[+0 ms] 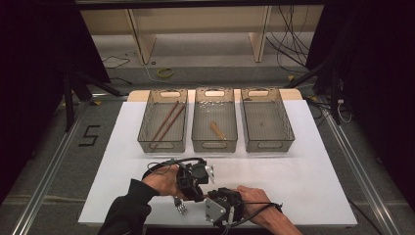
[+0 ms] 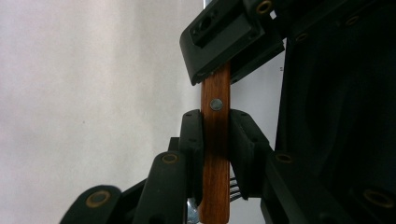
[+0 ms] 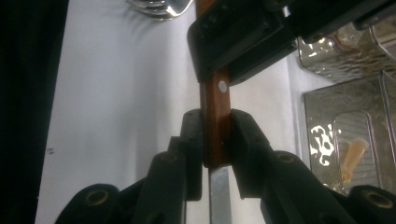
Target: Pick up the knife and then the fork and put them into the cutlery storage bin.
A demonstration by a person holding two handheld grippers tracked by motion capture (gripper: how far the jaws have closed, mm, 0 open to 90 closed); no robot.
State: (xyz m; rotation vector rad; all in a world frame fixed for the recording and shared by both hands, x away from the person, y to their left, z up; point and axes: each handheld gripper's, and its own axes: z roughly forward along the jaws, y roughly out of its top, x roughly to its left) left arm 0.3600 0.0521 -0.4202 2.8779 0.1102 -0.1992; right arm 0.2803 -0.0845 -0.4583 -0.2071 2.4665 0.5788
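A white table [image 1: 303, 176] stands in a dim room, with three clear bins lined up along its far side: the left bin [image 1: 147, 128] holds a pair of chopsticks [image 1: 166, 121], the middle bin [image 1: 198, 128] holds one short wooden piece [image 1: 217, 130], and the right bin [image 1: 288, 128] looks bare. Near the front edge the two hands meet over a fork [image 1: 182, 205] with a wooden handle. The left gripper [image 2: 215, 154] is clamped on that handle, its pads pressing both sides of the wood, and the right gripper [image 3: 215, 140] is clamped on the same handle farther along, so both tools grip one fork at once, prongs hanging toward the table's front. This looks like a hand-over in the middle of sorting cutlery: some pieces already lie in bins, while the fork is not yet in any of them. One gripper would have to let go before the other can carry it to a bin.
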